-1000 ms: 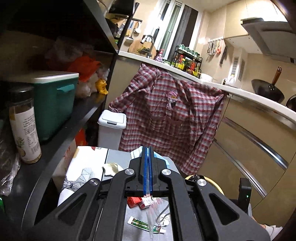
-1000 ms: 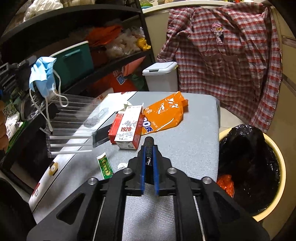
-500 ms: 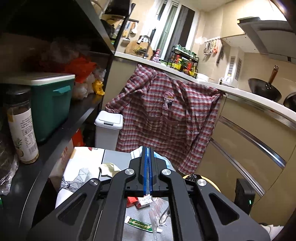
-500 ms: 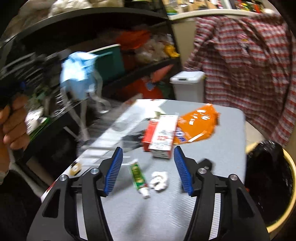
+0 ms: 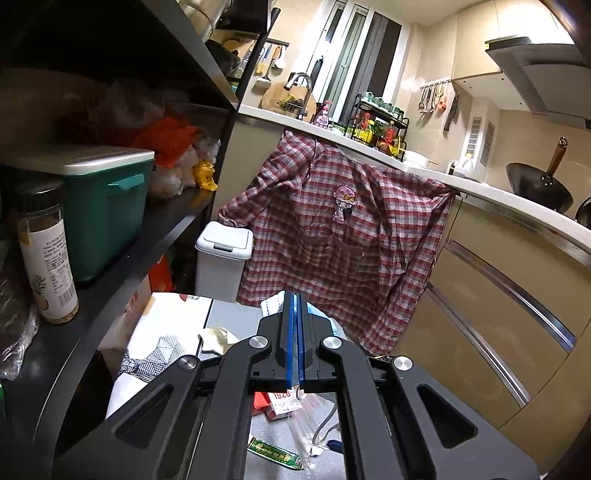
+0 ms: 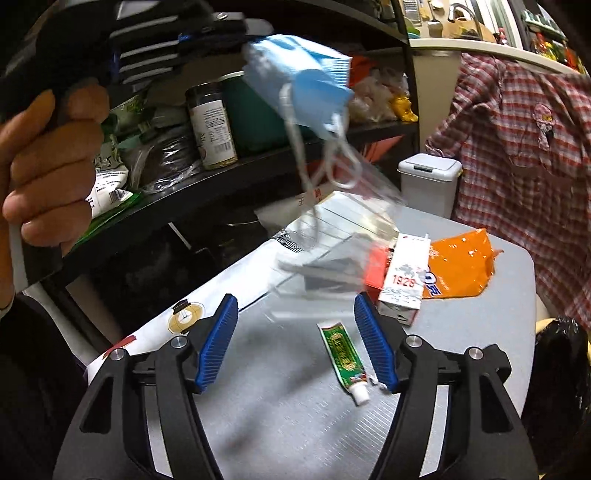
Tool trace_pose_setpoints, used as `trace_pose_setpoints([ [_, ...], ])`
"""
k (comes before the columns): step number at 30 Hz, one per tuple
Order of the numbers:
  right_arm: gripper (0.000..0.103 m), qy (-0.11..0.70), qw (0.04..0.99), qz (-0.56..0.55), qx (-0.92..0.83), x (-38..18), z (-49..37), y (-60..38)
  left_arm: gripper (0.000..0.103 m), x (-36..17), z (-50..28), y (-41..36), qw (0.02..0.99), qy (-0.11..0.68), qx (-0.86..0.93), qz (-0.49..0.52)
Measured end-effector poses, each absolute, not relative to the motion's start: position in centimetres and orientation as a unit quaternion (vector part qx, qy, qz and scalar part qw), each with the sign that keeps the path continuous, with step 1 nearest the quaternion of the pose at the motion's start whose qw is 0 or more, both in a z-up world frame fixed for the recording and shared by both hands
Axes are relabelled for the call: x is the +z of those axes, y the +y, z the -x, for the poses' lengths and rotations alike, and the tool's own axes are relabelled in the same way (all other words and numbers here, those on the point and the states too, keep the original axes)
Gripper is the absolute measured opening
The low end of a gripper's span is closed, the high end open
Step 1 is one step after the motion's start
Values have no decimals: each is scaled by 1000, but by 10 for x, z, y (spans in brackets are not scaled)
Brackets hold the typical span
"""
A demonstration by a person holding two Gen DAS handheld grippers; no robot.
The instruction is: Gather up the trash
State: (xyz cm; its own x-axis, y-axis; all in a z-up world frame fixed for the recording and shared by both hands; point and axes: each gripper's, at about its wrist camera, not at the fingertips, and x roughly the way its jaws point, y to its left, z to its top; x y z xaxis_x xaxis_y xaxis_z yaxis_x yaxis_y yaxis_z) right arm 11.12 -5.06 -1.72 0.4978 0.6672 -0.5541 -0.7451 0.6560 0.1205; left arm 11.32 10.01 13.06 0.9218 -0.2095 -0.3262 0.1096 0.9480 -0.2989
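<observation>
A person's hand (image 6: 48, 158) holds my left gripper (image 6: 221, 35) at the top left of the right wrist view. It is shut on a blue face mask (image 6: 295, 74), and a clear plastic bag (image 6: 332, 236) hangs beneath with the ear loops. In the left wrist view my left gripper (image 5: 295, 295) has its blue pads together, with a bit of mask (image 5: 271, 304) showing behind. My right gripper (image 6: 295, 299) hovers over the grey table (image 6: 295, 424), jaws opening, nothing gripped. A green toothpaste tube (image 6: 341, 356) lies on the table below them. A "1928" carton (image 6: 404, 280) and an orange packet (image 6: 461, 266) lie further back.
A yellow bin lined with a black bag (image 6: 561, 369) stands right of the table. A white pedal bin (image 6: 430, 184) sits behind it, under a plaid shirt (image 5: 343, 236) hung on the counter. Black shelves (image 5: 110, 280) with a jar and a teal box line the left.
My right gripper's jaws have gone from shut to wide apart, and it has swung left toward the hanging mask and bag. The left gripper has stayed put, still shut.
</observation>
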Motion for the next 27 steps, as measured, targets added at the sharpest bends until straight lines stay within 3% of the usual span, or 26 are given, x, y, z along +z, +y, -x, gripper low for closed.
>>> trace_pose_setpoints([
  [1,65,290,866,74,401,-18,-112,-48,1,131,-113,99,971,180,-82,136],
  [3,46,302,871,92,377,-24,-116,-44,1,131,-113,99,971,179,-82,133],
  [4,16,308,870,91,375,-27,-118,-45,1,131,-113,100,972,179,-81,132],
  [5,5,316,869,78,372,-30,-123,-50,1,130,-113,101,972,179,-79,132],
  [17,5,342,879,77,325,-43,-127,-105,0,123,-126,133,970,187,-36,152],
  [23,5,367,866,92,326,-50,-123,-116,1,85,-154,104,939,295,-122,128],
  [27,5,378,860,111,323,-58,-118,-117,15,27,-164,76,903,388,-156,97],
])
